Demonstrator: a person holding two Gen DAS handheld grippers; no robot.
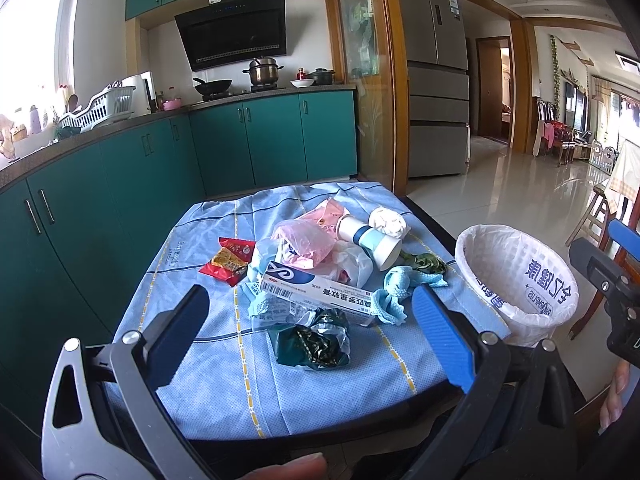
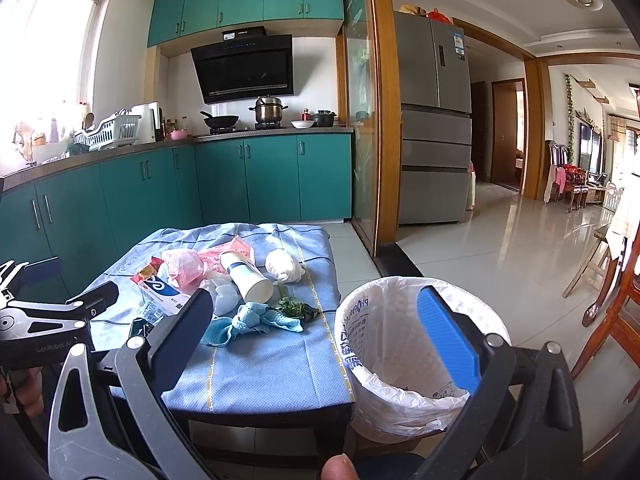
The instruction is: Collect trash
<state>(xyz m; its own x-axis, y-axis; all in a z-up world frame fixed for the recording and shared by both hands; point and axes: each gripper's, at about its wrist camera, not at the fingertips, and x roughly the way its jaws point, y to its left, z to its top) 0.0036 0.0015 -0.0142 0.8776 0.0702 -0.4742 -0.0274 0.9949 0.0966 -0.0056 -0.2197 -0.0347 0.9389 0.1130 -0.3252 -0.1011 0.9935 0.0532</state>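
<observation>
Lying at frame centre, long white-and-blue cardboard box running lower right to upper left. Hovering wide open and empty: left gripper, right gripper.

The near part of the blue cloth is bare, so there is room to reach in. Farther back the trash sits close together: the long box lies across the front of the pile, with the green wrapper just before it. The bin stands beside the table, and its wide mouth has nothing over it but one blue finger.
</observation>
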